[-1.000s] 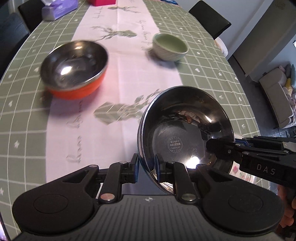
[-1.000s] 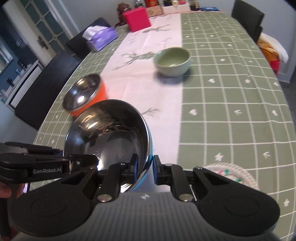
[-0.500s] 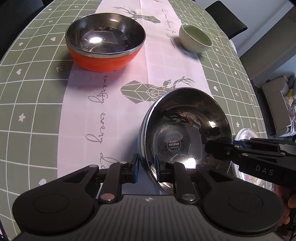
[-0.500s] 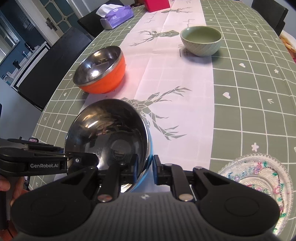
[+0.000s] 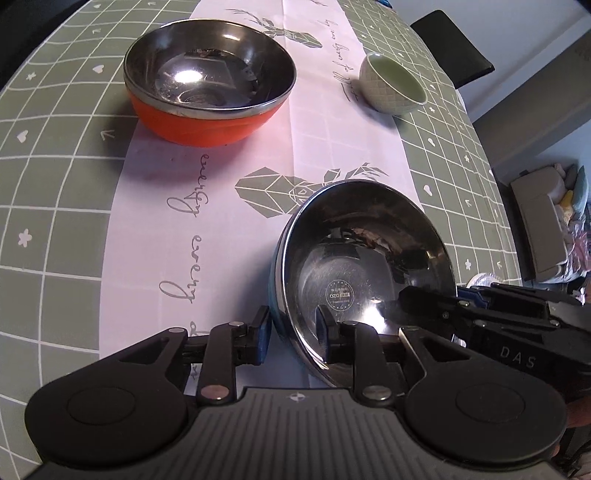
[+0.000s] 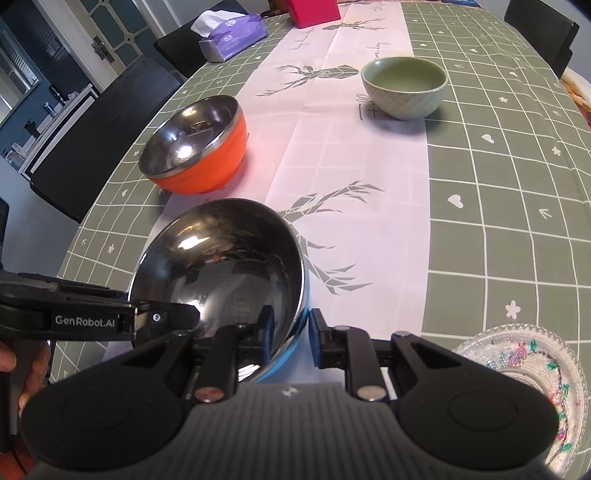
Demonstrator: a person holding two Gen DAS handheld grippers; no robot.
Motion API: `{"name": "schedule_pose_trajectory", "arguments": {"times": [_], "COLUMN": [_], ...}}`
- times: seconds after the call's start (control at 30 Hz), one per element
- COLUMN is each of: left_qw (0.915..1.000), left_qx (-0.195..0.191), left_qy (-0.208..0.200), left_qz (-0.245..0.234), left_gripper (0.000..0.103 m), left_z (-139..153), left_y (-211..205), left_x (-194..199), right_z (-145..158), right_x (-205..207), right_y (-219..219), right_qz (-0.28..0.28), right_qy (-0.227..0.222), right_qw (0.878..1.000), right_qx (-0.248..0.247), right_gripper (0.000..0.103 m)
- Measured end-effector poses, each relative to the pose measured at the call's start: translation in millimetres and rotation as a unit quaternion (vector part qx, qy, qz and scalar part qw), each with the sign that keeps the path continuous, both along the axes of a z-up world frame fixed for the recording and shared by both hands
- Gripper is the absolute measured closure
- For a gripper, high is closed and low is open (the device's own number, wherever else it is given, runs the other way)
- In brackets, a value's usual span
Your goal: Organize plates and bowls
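A steel bowl with a blue outside (image 5: 369, 258) (image 6: 221, 266) is at the near end of the white runner. My left gripper (image 5: 294, 330) straddles its near-left rim. Its jaws are opening, and a gap shows between the pads and the rim. My right gripper (image 6: 290, 334) straddles the opposite rim, also opening, its pads off the metal. Each gripper shows in the other's view. Farther along stand an orange steel bowl (image 5: 207, 92) (image 6: 195, 147) and a small green ceramic bowl (image 5: 393, 86) (image 6: 404, 86).
A patterned glass plate (image 6: 532, 369) lies at the near right of the green checked tablecloth (image 6: 498, 221). A purple tissue box (image 6: 232, 37) and a pink box (image 6: 314, 13) sit at the far end. Black chairs (image 6: 110, 122) line the table's left side.
Both grippers came down toward the table with the blue bowl. Their jaws, which pinched the rim before, have since spread off it. The orange bowl looks nearer.
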State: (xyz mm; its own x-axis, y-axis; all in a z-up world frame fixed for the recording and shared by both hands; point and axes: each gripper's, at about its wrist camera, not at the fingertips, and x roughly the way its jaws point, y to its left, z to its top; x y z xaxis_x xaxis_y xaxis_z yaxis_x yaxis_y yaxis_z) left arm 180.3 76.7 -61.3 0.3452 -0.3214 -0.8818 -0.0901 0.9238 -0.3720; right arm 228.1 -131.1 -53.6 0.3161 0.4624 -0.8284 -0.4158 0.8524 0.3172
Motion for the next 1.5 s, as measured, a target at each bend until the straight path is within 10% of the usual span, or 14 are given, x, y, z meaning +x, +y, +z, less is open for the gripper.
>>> {"name": "schedule_pose_trajectory", "arguments": {"times": [0.33, 0.67, 0.97, 1.5], "left_qw": [0.9987, 0.9895, 0.96, 0.9763], "left_qx": [-0.031, 0.019, 0.109, 0.11], "left_qy": [-0.04, -0.143, -0.256, -0.178], "left_qz": [0.007, -0.01, 0.031, 0.054], "left_gripper": [0.032, 0.032, 0.032, 0.033], "left_z": [10.3, 50.3, 78.0, 41.3], "left_y": [12.2, 18.1, 38.2, 90.3], "left_x": [-5.1, -18.8, -1.6, 49.6], "right_z": [9.7, 29.8, 39.4, 33.1], "right_x": [-3.3, -10.2, -3.8, 57.5], "right_y": [-2.1, -4.6, -0.7, 28.8], "right_qz": [0.002, -0.005, -0.022, -0.052], "right_qy": [-0.042, -0.106, -0.14, -0.067], "right_qw": [0.999, 0.994, 0.99, 0.995], "right_qx": [-0.006, 0.016, 0.024, 0.058], "right_gripper": [0.055, 0.039, 0.038, 0.044]}}
